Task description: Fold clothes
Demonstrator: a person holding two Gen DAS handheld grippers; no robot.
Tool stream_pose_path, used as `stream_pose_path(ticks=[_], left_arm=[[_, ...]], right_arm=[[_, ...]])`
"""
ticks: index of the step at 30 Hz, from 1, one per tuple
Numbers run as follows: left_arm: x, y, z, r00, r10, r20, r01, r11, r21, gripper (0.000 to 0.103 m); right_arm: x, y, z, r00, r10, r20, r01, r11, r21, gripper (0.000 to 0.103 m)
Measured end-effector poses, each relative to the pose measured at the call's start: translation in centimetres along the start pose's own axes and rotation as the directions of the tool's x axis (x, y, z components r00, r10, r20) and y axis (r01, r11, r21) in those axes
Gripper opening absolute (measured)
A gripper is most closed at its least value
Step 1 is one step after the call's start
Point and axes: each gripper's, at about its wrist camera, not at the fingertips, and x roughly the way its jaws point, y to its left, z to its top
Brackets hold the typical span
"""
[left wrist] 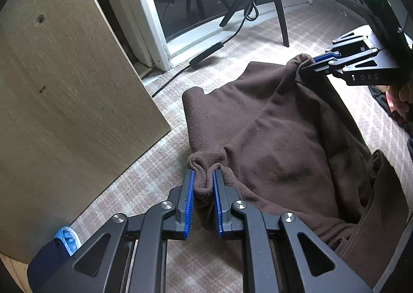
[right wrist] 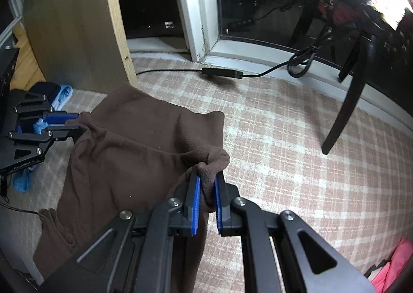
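Observation:
A brown fleece garment [left wrist: 278, 143] hangs stretched between both grippers above a checked carpet, its far part lying flat on the floor. My left gripper [left wrist: 204, 176] is shut on a bunched corner of the fleece. In the left wrist view my right gripper [left wrist: 308, 63] pinches the opposite corner at the upper right. The right wrist view shows my right gripper [right wrist: 207, 176] shut on a wad of the brown garment [right wrist: 124, 148], and the left gripper [right wrist: 74, 122] gripping the far corner at the left. A loose part of the garment droops down toward the lower edge.
A wooden cabinet panel [left wrist: 59, 102] stands at the left. A white-framed glass door [right wrist: 206, 22] lies ahead, with a black cable and adapter [right wrist: 222, 72] along its sill and a dark tripod leg [right wrist: 343, 109] on the carpet. Blue cloth [right wrist: 62, 96] lies by the cabinet; pink fabric [right wrist: 392, 264] at right.

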Motion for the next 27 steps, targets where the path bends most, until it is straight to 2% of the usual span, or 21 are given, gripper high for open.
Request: stream_pose_path(ticks=[3, 10, 15, 20, 22, 25, 27], left_arm=[[-0.8, 0.4, -0.1, 1.000, -0.012, 0.016, 0.012, 1.000, -0.018, 0.012], [-5.4, 0.2, -1.5, 0.996, -0.031, 0.084, 0.036, 0.998, -0.050, 0.012], [-8.9, -1.7, -5.1, 0.992, -0.048, 0.116, 0.056, 0.996, -0.066, 0.012], [-11.4, -4.5, -10.1, 0.988, -0.091, 0.124, 0.103, 0.990, -0.096, 0.012], [-12.4, -5.6, -12.1, 0.986, -0.109, 0.127, 0.122, 0.987, -0.107, 0.012], [-13.9, -7.3, -15.2, 0.982, -0.135, 0.131, 0.151, 0.981, -0.124, 0.013], [-12.6, -9.0, -18.8, 0.981, -0.187, 0.050, 0.192, 0.971, -0.140, 0.013]], right_arm=[[-1.6, 0.1, -0.3, 0.999, 0.020, 0.034, -0.020, 1.000, 0.008, 0.010], [-7.2, 1.2, -2.0, 0.991, 0.053, 0.121, -0.056, 0.998, 0.020, 0.009], [-11.8, 2.6, -5.6, 0.978, 0.077, 0.195, -0.082, 0.996, 0.017, 0.009], [-14.8, 4.3, -11.8, 0.965, 0.094, 0.243, -0.107, 0.994, 0.038, 0.009], [-14.8, 4.8, -14.8, 0.969, 0.100, 0.227, -0.116, 0.992, 0.058, 0.010], [-12.9, 5.6, -20.2, 0.986, 0.117, 0.116, -0.124, 0.991, 0.058, 0.012], [-11.4, 5.7, -24.1, 0.996, 0.094, -0.003, -0.093, 0.993, 0.079, 0.014]])
